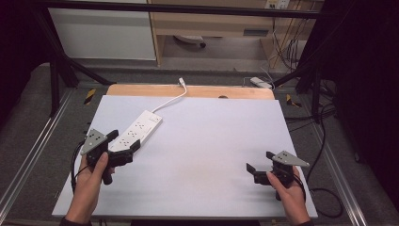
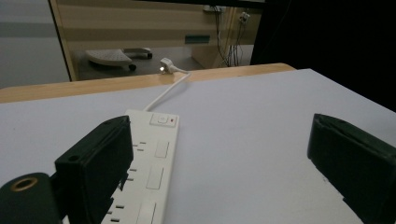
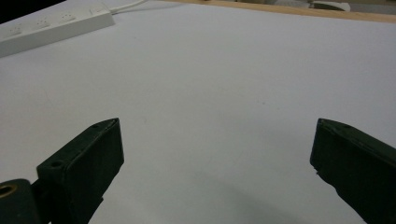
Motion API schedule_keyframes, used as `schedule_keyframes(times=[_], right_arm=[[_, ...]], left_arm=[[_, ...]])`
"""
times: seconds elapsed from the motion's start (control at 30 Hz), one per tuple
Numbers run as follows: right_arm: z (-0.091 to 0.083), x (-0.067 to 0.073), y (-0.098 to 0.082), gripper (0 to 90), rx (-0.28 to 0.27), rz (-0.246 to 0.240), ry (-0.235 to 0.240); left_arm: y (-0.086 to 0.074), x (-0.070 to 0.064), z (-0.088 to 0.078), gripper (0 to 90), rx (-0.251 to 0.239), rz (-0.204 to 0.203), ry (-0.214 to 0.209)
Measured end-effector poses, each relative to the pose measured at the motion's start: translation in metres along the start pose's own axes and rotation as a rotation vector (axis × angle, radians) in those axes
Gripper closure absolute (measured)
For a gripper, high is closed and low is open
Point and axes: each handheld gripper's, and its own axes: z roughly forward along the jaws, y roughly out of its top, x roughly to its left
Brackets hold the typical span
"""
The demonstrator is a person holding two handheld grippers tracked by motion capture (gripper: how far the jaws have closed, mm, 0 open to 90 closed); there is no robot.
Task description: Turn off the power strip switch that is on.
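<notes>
High view: left tongs (image 1: 126,140) gape over the power strip (image 1: 137,130) near the desk's (image 1: 216,141) left edge; centre them first. Right tongs (image 1: 259,161) released.

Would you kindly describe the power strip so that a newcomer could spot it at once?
Start at the pale sheet covering the table. On its left half lies a long white power strip, set slantwise, its near end at the left hand-held gripper. It alone trails a white cord toward the far wooden edge.
</notes>
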Motion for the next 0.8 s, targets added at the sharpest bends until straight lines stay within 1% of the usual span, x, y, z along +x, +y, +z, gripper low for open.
schedule_keyframes(times=[0.03,0.13,0.23,0.3,0.5,0.57,0.63,0.8], right_arm=[[0.000,0.000,0.000,3.2,0.000,0.000,0.000],[0.000,0.000,0.000,3.1,0.001,-0.001,0.000],[0.000,0.000,0.000,3.1,0.000,-0.001,-0.001],[0.000,0.000,0.000,3.1,0.001,-0.001,-0.001],[0.000,0.000,0.000,3.2,0.000,-0.002,-0.001],[0.000,0.000,0.000,3.2,0.000,-0.003,-0.001],[0.000,0.000,0.000,3.1,0.001,-0.003,-0.001],[0.000,0.000,0.000,3.1,0.002,-0.005,-0.002]], left_arm=[[0.001,-0.001,-0.002,7.1,0.006,-0.003,-0.001],[0.002,-0.004,-0.007,6.9,0.002,-0.007,-0.008],[0.003,-0.006,-0.012,6.9,0.003,-0.012,-0.016],[0.003,-0.006,-0.015,6.9,-0.001,-0.011,-0.013],[0.002,-0.003,-0.025,6.9,-0.022,-0.019,-0.022],[0.002,-0.002,-0.028,6.7,-0.020,-0.015,-0.019],[0.000,-0.001,-0.030,6.7,-0.028,-0.017,-0.016],[-0.003,0.004,-0.036,6.7,-0.030,-0.019,-0.009]])
